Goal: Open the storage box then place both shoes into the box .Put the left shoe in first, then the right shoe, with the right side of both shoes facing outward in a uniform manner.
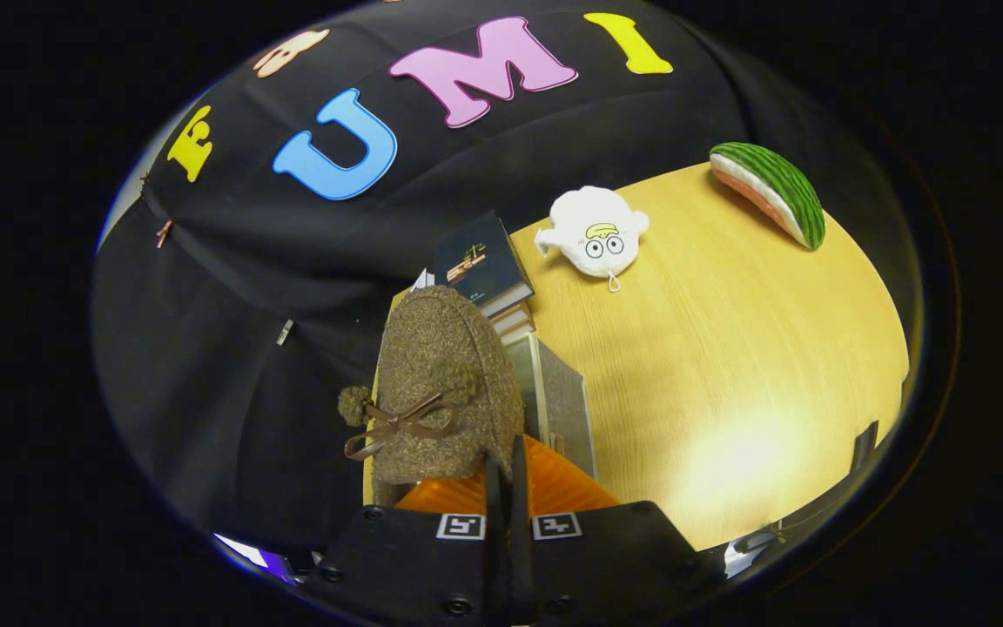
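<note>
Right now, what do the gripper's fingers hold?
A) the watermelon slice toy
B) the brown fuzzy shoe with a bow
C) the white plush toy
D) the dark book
B: the gripper is pinched nearly shut on the rim of the brown fuzzy shoe, lifting it.

No legible txt on book (pixel 477 259)

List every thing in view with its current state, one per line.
Gripper: fingers closed tight on the shoe's edge.
Shoe: brown, fuzzy, with a bow, held up off the table.
Storage box: on the table under the shoe; whether it is open is hard to tell.
Books: stacked, closed.
White plush toy: lying on the table.
Watermelon slice toy: lying on the table.
</note>
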Available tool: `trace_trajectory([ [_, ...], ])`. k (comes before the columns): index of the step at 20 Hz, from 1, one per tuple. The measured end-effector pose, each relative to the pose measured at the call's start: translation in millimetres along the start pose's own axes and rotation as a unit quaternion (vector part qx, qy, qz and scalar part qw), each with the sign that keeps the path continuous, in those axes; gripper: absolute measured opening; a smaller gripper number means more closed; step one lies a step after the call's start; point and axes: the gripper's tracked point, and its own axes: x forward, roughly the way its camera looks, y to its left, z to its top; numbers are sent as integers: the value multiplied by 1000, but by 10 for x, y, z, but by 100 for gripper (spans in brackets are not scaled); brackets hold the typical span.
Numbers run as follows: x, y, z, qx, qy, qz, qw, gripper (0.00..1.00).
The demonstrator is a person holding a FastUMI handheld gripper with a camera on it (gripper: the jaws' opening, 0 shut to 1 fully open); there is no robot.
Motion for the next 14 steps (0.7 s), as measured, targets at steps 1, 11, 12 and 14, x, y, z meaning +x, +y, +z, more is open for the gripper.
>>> trace_trajectory([
  [1,60,41,-59,11,9,0,1000,5],
  [11,502,-89,-317,-5,40,-69,997,6],
  [12,525,-78,-331,-3,41,-70,997,6],
  [14,540,27,-381,5,49,-54,997,19],
])
